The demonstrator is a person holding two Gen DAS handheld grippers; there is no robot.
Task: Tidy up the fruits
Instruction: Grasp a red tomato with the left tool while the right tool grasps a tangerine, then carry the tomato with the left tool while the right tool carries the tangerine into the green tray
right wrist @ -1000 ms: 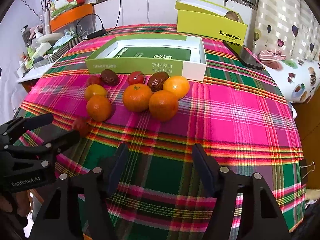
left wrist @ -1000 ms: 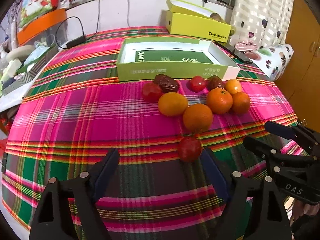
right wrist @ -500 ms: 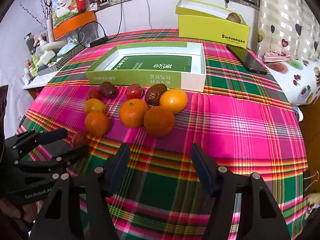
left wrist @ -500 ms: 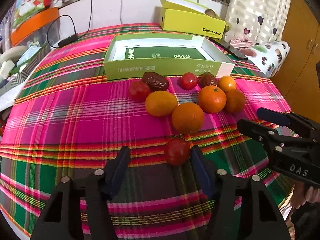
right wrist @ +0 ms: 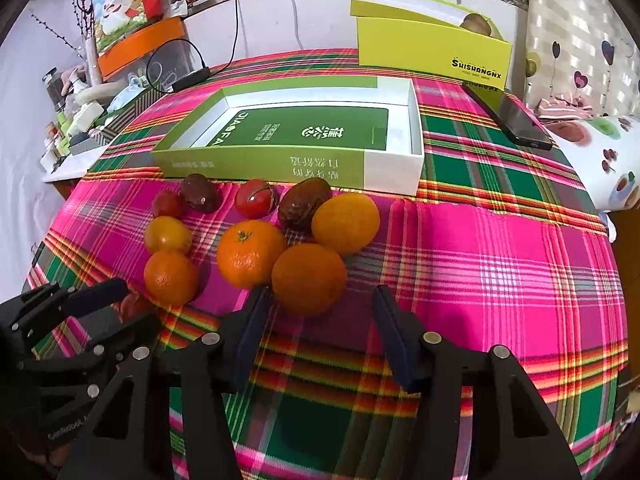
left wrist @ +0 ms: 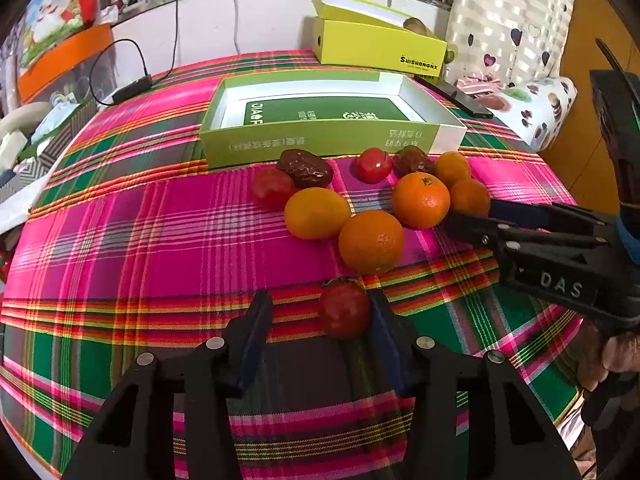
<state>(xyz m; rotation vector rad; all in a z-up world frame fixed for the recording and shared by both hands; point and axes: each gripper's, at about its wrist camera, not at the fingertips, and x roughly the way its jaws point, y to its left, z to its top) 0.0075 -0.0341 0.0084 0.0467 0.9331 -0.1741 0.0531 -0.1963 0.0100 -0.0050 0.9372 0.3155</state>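
Several oranges, small red fruits and dark dates lie on the plaid cloth in front of an open green box (left wrist: 320,142) (right wrist: 260,164). My left gripper (left wrist: 320,316) (right wrist: 132,304) straddles the nearest small red fruit (left wrist: 344,310) (right wrist: 130,306). Its jaws are closing; the fruit rests against the right finger and a gap remains on the left. My right gripper (right wrist: 320,312) (left wrist: 468,216) has its tips on either side of the near right orange (right wrist: 310,278) (left wrist: 470,198). Those jaws are closing too, and the pads stand clear of the orange.
A yellow box (right wrist: 432,48) with its lid ajar stands at the table's back. A black phone (right wrist: 508,116) lies right of the green box. Cables and clutter line the left edge. A hand (left wrist: 620,356) holds the right gripper at the lower right.
Both pairs of jaws have narrowed. The left gripper came forward around the small red fruit. The right gripper moved forward until its tips reached the near orange.
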